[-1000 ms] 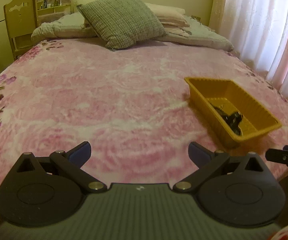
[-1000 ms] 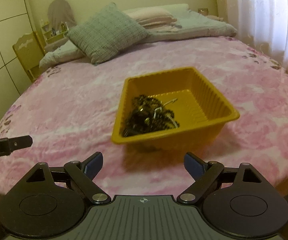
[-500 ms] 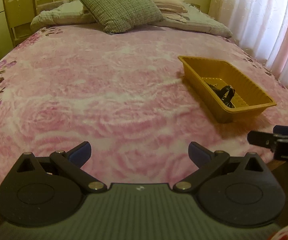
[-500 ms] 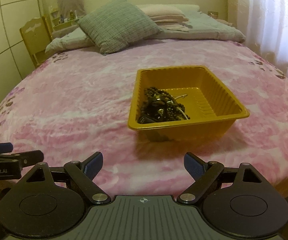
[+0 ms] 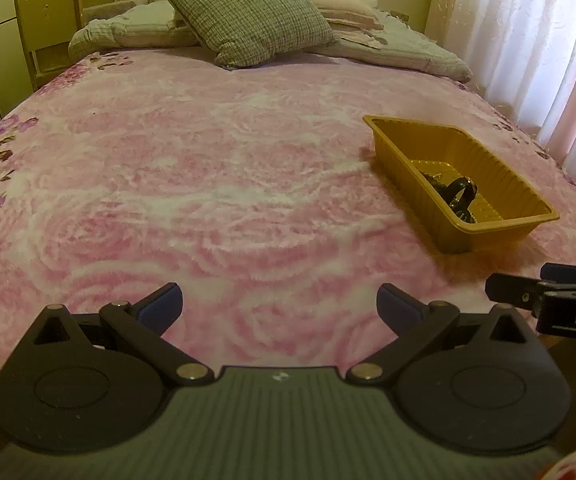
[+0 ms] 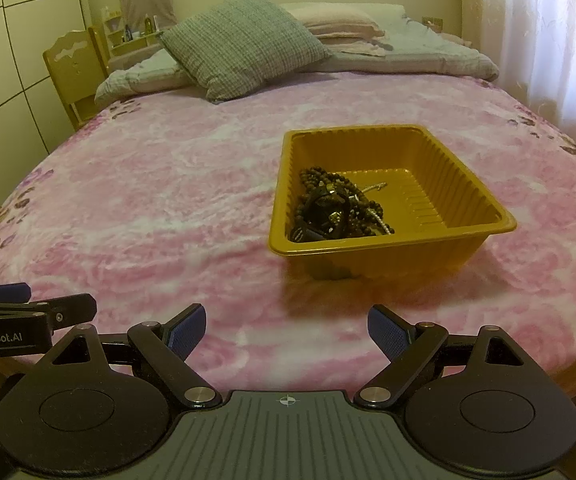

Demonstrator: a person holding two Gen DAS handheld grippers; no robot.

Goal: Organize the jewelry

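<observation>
Jewelry (image 6: 335,210) all heaped in yellow tray (image 6: 483,216) on bed, seems done or nrly; both grippers' jaws spread, nothing held.

Fuzzy plush pink bedspread (image 6: 148,208), matt. Ribbed glossy plastic tray (image 6: 483,228), mustard. Dark beads (image 6: 327,184), slightly shiny, plus thin metal chain (image 6: 375,187). Woven checked cloth pillow (image 6: 244,40). Matt black plastic right hand-held gripper (image 6: 284,330), textured blue pads (image 6: 186,330). Wood chair (image 5: 44,12). Sheer curtain (image 5: 527,32).
</observation>
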